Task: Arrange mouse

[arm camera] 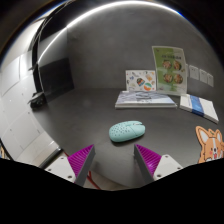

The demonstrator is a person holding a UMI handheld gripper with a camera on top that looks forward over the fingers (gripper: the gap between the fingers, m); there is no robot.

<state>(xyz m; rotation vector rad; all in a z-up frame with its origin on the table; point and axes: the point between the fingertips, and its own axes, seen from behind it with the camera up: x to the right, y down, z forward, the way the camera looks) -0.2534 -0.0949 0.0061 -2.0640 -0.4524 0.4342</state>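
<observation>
We see the mint mouse (127,131) lying free on the dark surface (90,115) at twelve o'clock, just beyond our fingers (112,160), which stand apart and empty. Its rounded, slick shell could squirt sideways if we close off-centre.

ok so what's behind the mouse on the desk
Behind the mouse on the desk lies a flat book, with two picture cards propped up beyond it. The gripper is open, short of the mouse. What the cards hide cannot be seen.

Mint-green mouse (127,131) (purple-padded tongs (115,160))
</observation>
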